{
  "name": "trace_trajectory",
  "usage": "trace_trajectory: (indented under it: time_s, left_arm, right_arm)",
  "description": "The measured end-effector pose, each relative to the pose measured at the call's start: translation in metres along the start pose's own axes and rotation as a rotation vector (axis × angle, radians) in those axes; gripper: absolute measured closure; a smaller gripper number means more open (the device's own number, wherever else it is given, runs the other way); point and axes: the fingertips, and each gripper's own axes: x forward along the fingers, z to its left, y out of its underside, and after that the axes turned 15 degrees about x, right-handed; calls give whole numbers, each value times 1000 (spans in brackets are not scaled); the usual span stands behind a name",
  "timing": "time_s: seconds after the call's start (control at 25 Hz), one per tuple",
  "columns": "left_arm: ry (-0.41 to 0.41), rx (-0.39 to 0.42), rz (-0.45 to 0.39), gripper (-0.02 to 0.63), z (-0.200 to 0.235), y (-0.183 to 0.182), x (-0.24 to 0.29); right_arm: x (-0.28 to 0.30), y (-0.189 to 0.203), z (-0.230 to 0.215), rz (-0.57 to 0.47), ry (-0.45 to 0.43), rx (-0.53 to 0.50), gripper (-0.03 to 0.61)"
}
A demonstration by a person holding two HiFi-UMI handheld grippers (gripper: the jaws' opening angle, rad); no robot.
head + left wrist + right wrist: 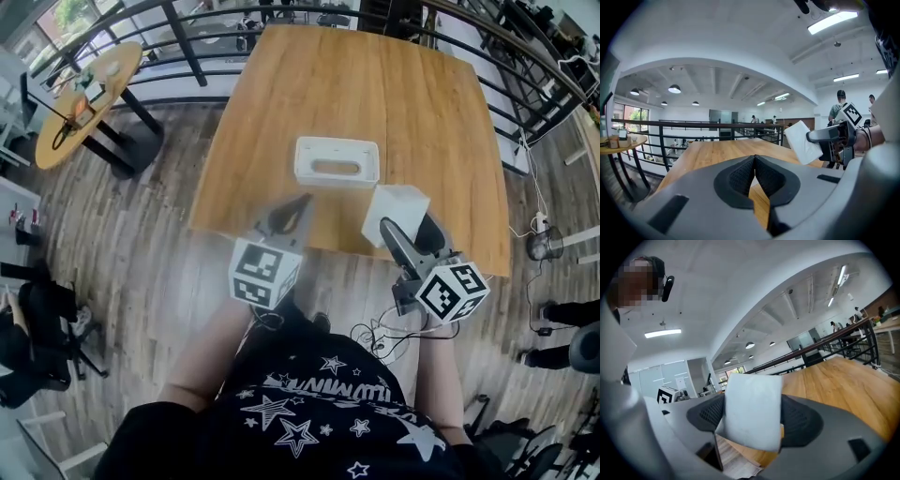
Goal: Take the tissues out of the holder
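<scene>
R gripper clamped on one tissue, held clear at holder's 5 o'clock | L gripper pressed together, empty, at 7 o'clock | est. one out; remainder in slot can't be told

holder white | tissue white | table honey wood grain | floor round table grey-brown planks | shirt black, white stars

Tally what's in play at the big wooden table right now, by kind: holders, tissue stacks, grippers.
Tissue holder: 1, white, standing on the wooden table.
Tissue stack: 1, white, held off the table.
Grippers: 2, the left gripper shut on nothing, the right gripper shut on the tissue stack.
Total: 4.
</scene>
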Motion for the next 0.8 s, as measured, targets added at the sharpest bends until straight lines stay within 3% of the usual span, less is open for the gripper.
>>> trace_trajectory:
  time_s: [0.28, 0.52, 0.8]
  left_arm:
    - [-11, 21, 9, 603, -38, -9, -47]
    - [-18, 18, -24, 603, -47, -14, -78]
    - [-18, -24, -18, 603, -50, 8, -133]
  right_arm:
    - [-30, 26, 24, 12, -96, 124, 209]
    - [-36, 52, 38, 26, -107, 156, 209]
    - [-54, 81, 77, 10, -88, 174, 208]
